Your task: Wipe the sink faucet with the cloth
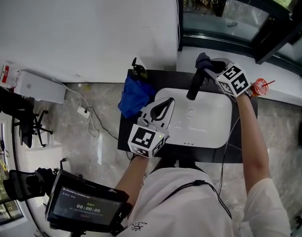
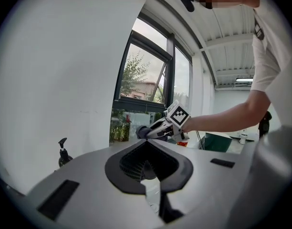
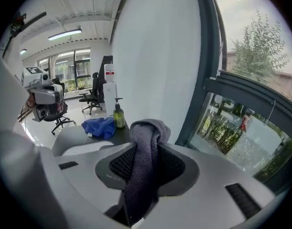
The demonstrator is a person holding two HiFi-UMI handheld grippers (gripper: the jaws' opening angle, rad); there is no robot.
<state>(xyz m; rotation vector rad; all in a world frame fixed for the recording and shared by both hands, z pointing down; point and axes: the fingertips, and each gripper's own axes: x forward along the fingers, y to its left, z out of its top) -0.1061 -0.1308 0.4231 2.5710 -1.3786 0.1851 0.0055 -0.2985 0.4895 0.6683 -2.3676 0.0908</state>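
Grey cloth (image 3: pixel 143 161), clamped in the right gripper (image 1: pixel 208 69), is at the faucet (image 1: pixel 194 87) — placed for wiping. The left gripper (image 1: pixel 161 108), jaws together on nothing, hangs aside.

An office, shown by swivel chairs (image 3: pixel 91 98), large windows (image 3: pixel 251 56) and sink (image 1: pixel 210 127)

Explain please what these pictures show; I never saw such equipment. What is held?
No robot: a person holds a two-fingered tool in each hand. One picture comes from a head camera looking down; the others from a camera on each tool. The right gripper has its fingers shut on a grey cloth near the black faucet of the white sink. The left gripper, fingers together and empty, hovers over the sink. A blue cloth and a soap bottle rest on the dark counter.
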